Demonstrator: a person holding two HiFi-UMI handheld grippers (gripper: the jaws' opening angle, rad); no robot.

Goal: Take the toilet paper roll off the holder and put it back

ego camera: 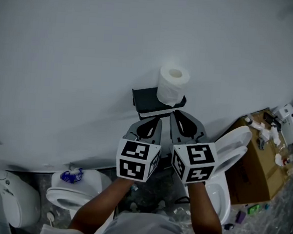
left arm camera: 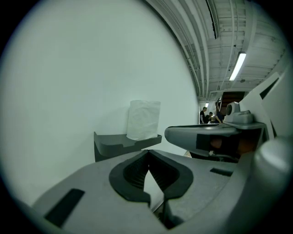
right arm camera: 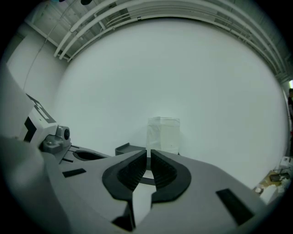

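Note:
A white toilet paper roll (ego camera: 172, 86) stands upright on the right end of a dark wall-mounted holder shelf (ego camera: 146, 100). Both grippers are side by side just below and in front of it, pointing at the wall. The left gripper (ego camera: 155, 120) is shut with nothing in it, its tips under the shelf. The right gripper (ego camera: 177, 115) is also shut and empty, just below the roll. In the left gripper view the roll (left arm camera: 143, 119) sits on the shelf (left arm camera: 120, 144) beyond the shut left gripper (left arm camera: 147, 153). In the right gripper view the roll (right arm camera: 163, 134) rises straight ahead, beyond the shut right gripper (right arm camera: 149, 152).
White wall fills the background. A toilet (ego camera: 75, 190) sits at lower left, another with its lid raised (ego camera: 233, 147) at right. A cardboard box (ego camera: 257, 164) with small items on top stands at far right. Distant people (left arm camera: 204, 115) show down the hall.

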